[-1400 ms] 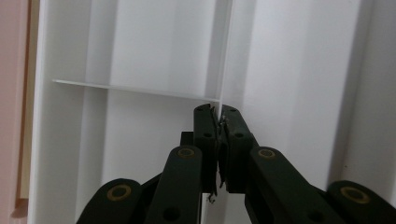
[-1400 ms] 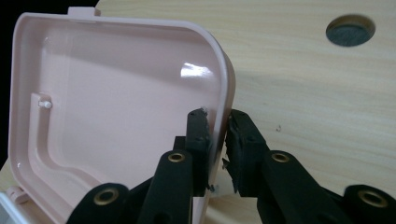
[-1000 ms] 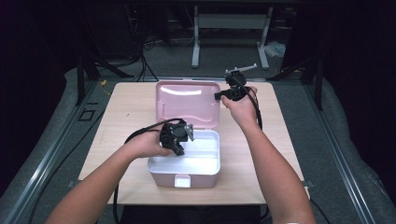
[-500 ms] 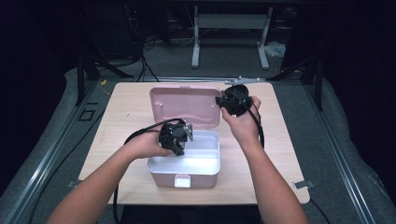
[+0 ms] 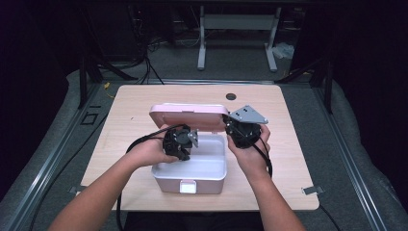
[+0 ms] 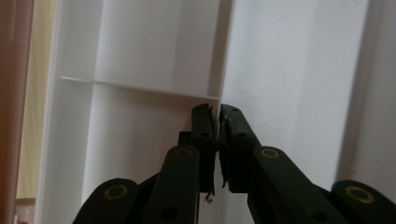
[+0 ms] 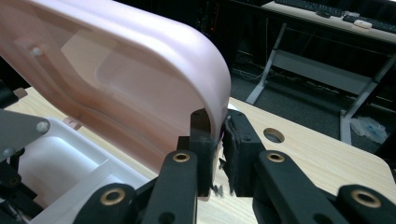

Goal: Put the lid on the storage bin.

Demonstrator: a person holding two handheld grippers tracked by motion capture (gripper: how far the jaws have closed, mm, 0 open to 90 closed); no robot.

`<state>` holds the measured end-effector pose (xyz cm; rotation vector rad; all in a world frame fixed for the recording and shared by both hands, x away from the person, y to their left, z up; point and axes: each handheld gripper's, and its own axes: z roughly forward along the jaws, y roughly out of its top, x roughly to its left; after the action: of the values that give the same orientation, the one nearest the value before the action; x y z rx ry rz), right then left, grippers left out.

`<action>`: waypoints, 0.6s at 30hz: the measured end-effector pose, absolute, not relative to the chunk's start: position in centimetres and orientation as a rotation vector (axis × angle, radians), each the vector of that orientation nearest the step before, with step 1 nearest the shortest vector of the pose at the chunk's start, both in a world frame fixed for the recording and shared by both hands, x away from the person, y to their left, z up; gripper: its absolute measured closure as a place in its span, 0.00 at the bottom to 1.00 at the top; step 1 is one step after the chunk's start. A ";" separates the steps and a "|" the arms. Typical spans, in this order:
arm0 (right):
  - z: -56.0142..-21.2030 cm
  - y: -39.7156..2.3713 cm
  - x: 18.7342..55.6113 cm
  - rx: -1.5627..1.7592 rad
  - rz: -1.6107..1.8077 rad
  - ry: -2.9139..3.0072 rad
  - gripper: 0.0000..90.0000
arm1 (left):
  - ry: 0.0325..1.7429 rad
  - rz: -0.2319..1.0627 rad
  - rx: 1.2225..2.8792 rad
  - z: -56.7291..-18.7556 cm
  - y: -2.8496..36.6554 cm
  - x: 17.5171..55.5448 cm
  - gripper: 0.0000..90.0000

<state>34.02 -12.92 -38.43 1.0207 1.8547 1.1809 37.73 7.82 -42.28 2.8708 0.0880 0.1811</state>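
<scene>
1. Nearest us, by the table's near edge and roughly midway along it, sits the pink box with its white clasp facing us.
2. We see its white inside tray with thin dividers; every compartment we can see is bare, though part of the inside is hidden by the hands.
3. Our left tongs reach down into the box and, in the left gripper view, are pinched narrow on an upright white divider wall.
4. Our right tongs are closed on the right edge of the pink lid; the right gripper view shows the rim caught between the jaws.
5. The lid stands part-way, tilted over the back of the box, neither flat open nor down.
6. We judge the lid is mid-swing; which way we cannot tell, and seating it and the clasp would remain if closing.
</scene>
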 end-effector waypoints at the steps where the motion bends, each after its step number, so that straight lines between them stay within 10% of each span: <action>1: -38.4 -12.9 33.9 1.021 1.181 1.858 0.91 | 0.094 0.189 2.866 -42.3 7.8 37.6 0.94; 18: -38.2 -13.1 34.3 1.036 1.189 1.887 0.90 | 0.235 0.246 2.695 -38.8 12.9 35.2 0.94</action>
<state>34.34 -13.07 -38.22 1.0362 1.8873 1.1888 35.18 12.92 -38.80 2.6947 0.2353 0.2464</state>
